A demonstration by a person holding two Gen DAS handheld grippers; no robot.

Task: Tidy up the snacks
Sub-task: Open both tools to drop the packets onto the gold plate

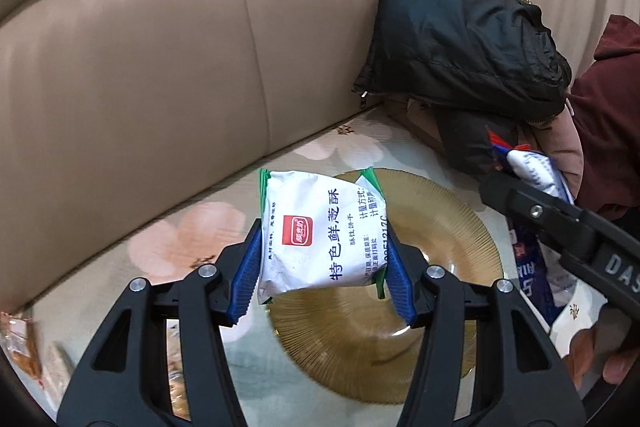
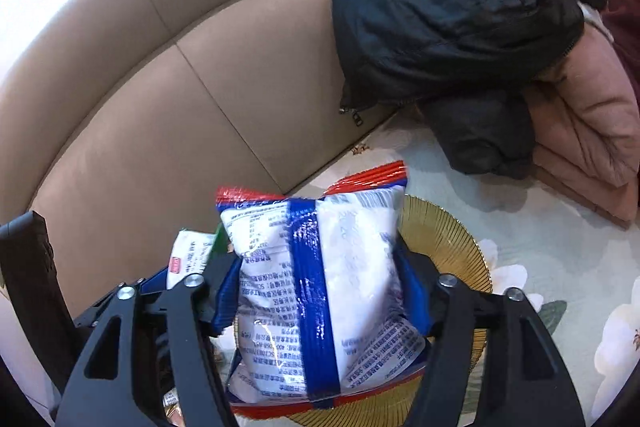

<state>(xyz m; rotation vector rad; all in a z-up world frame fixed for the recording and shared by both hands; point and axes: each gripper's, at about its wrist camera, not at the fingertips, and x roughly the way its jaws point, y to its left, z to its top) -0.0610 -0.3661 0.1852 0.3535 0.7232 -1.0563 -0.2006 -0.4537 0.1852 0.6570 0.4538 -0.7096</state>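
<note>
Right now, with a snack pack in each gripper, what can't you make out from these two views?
- Plate: its centre is hidden in both views by the held packs.
- Blue and white pack: small print blurred in the right wrist view; mostly hidden behind the right gripper in the left wrist view.
- Snacks at lower left: blurred and cut off by the left wrist view's edge.

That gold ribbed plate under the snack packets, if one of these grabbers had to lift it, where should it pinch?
Probably the gold plate's thin raised rim, coming in low from the side with one finger above and one below the edge. The plate lies flat on the flowered cloth and is too wide to span. Both grippers are full now, holding packets.
</note>
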